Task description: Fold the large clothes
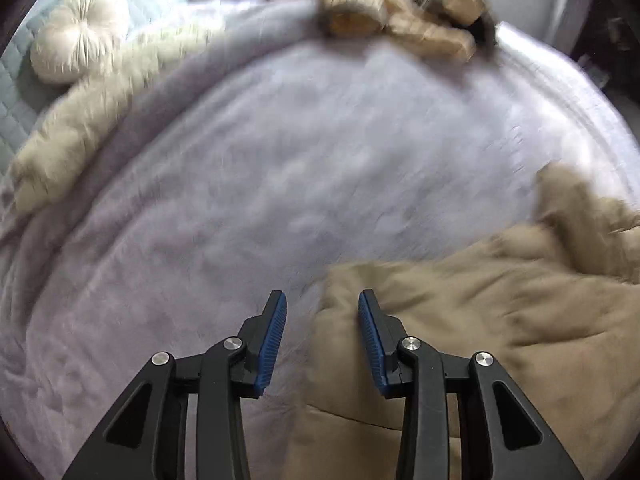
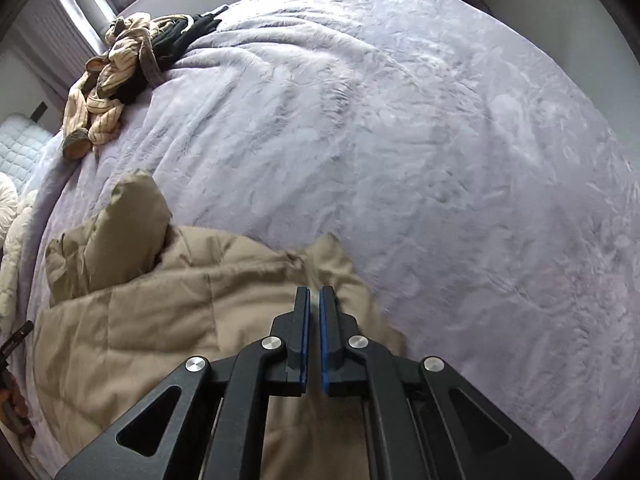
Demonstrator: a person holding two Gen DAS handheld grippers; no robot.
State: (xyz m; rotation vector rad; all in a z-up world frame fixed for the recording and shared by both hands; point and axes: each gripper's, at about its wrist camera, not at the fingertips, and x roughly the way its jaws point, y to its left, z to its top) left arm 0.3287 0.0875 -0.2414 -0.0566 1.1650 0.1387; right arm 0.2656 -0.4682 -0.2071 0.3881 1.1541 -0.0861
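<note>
A large tan quilted jacket lies crumpled on a lilac fleece bedspread, at the lower right of the left wrist view. My left gripper is open and empty, hovering over the jacket's left edge. In the right wrist view the jacket fills the lower left, with a sleeve or hood bunched up. My right gripper hovers above the jacket's right edge with its jaws nearly together and a thin gap between the pads. No cloth shows between them.
A heap of beige striped and black clothes lies at the far edge of the bed, also in the left wrist view. A round cream cushion and a cream fluffy pillow lie at left. Bedspread stretches to the right.
</note>
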